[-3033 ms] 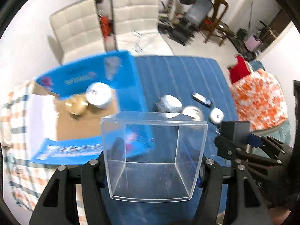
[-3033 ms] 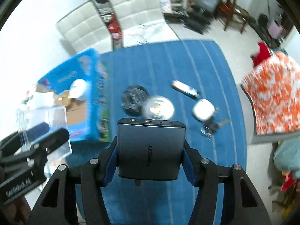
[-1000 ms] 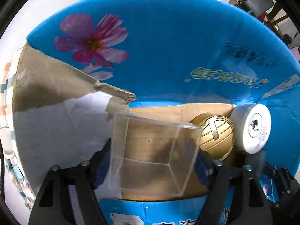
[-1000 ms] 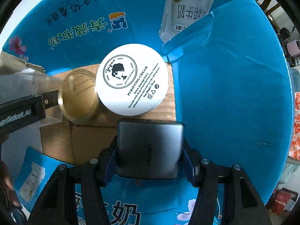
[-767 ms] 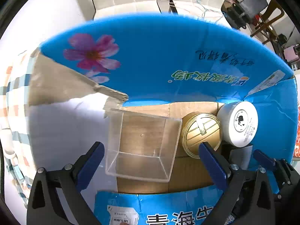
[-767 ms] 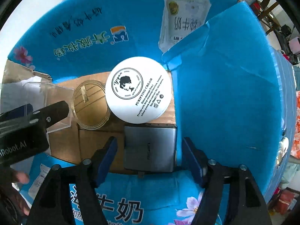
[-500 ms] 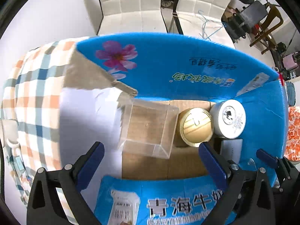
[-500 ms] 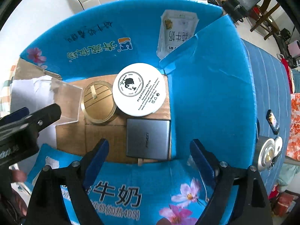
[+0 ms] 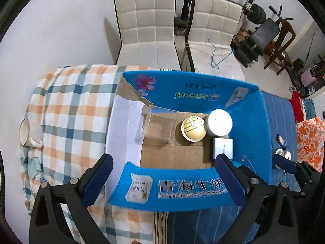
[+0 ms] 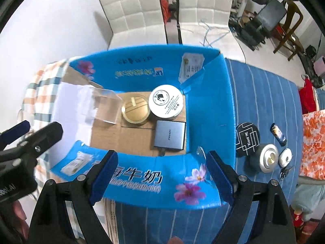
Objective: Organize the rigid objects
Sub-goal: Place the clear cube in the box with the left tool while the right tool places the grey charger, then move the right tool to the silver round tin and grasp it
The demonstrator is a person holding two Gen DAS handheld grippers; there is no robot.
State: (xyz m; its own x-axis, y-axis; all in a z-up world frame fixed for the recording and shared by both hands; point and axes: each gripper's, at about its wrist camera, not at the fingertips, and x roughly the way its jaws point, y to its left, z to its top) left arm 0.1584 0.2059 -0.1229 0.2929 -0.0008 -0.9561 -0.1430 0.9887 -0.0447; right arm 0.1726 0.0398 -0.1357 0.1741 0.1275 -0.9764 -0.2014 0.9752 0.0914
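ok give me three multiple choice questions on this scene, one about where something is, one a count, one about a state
1. Where does the grey power bank lie?
A. on the blue striped cloth outside the box
B. inside the blue box, in front of the white cream jar
C. on a white chair

2. How many things lie on the box floor?
A. two
B. four
C. six

3. What state are the right gripper and the left gripper in?
A. both open, holding nothing
B. right one shut on the power bank
C. left one shut on the clear plastic box

Answers:
1. B, it sits on the cardboard floor just on the near side of the jar.
2. B, the clear box, the gold tin, the jar and the power bank.
3. A, each pair of fingers is spread wide with only the box flap seen between them.
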